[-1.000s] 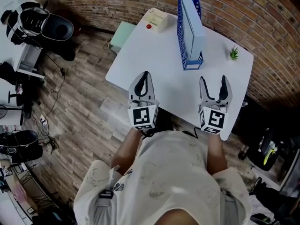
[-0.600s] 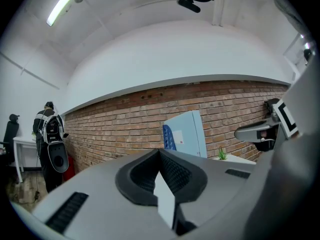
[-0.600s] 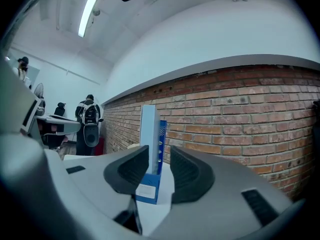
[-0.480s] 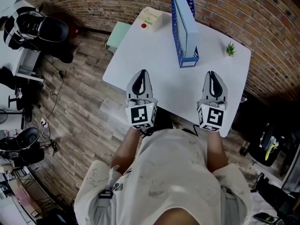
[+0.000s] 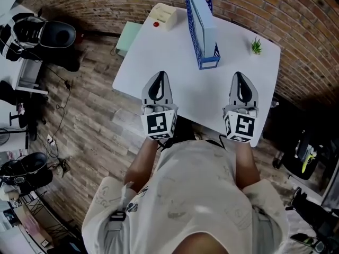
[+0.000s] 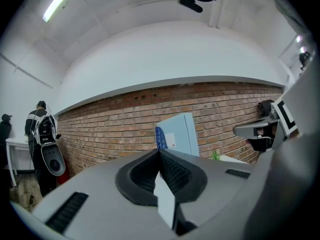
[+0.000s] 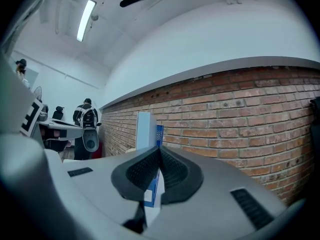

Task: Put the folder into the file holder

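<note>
A light blue folder (image 5: 204, 12) stands upright inside the blue mesh file holder (image 5: 208, 63) at the far middle of the white table (image 5: 169, 57). My left gripper (image 5: 158, 74) is shut and empty over the table's near left part. My right gripper (image 5: 240, 74) is also shut with nothing in it, over the near right part. Both sit well short of the holder and point toward it. In the left gripper view the folder (image 6: 181, 134) and holder (image 6: 158, 137) rise beyond the closed jaws. The right gripper view shows the folder (image 7: 144, 129) and holder (image 7: 158, 133) likewise.
A beige box with a red button (image 5: 163, 16) sits at the table's far left corner, a small green plant (image 5: 256, 46) at the far right. A pale green bin (image 5: 127, 38) stands beside the table. A brick wall runs behind. People stand far left (image 6: 42, 129).
The right gripper's jaws have closed from wide open to shut. The left gripper stays shut. The table and holder have shifted up and left in the head view.
</note>
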`<state>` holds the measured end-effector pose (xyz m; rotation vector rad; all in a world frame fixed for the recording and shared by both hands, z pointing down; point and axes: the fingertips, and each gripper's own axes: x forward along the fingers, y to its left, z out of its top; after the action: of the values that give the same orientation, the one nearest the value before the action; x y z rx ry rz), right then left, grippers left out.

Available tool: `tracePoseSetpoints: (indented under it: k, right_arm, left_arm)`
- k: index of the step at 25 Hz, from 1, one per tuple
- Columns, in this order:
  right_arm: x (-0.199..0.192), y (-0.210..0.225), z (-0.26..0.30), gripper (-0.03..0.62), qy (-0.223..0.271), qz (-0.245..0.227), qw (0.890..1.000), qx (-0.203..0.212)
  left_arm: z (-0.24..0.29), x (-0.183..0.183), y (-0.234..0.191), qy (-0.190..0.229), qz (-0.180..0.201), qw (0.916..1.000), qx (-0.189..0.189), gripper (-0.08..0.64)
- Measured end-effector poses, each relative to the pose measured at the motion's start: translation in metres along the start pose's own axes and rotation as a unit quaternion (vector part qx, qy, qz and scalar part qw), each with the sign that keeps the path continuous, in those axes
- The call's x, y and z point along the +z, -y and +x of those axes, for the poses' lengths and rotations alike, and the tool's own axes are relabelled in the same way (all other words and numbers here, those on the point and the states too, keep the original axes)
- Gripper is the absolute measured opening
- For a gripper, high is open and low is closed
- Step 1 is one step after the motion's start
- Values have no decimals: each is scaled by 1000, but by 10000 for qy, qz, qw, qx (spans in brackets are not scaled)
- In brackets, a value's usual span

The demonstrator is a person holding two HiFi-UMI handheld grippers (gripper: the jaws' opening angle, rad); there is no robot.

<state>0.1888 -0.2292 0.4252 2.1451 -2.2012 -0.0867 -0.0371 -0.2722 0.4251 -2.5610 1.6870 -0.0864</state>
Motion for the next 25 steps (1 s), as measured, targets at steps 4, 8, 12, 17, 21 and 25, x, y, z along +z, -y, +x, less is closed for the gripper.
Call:
tracePoseSetpoints:
  k: [4, 8, 12, 17, 21, 25]
  right_arm:
    - [3, -1, 0, 18, 5, -2, 10000, -13]
    - [2, -5, 0, 18, -18, 19, 10000, 22]
    - [-1, -9, 1, 18, -130, -18, 9999, -9]
    - [-3, -16, -1, 18, -161, 5, 9999, -42]
    - [-5, -20, -4, 18, -192, -4, 9998, -48]
    - [-3, -23, -6, 18, -163, -13, 9998, -91]
  left_arm:
    - [1, 4, 3, 41, 46, 10000, -69, 12]
    - [-1, 5, -1, 39, 63, 10000, -51, 12]
    - [-2, 5, -5, 42, 66, 9999, -67, 12]
    - [-5, 2, -11, 29, 56, 10000, -71, 12]
    - [-8, -1, -14, 3, 4, 10000, -76, 12]
    - [-8, -6, -15, -26, -39, 9999, -109, 12]
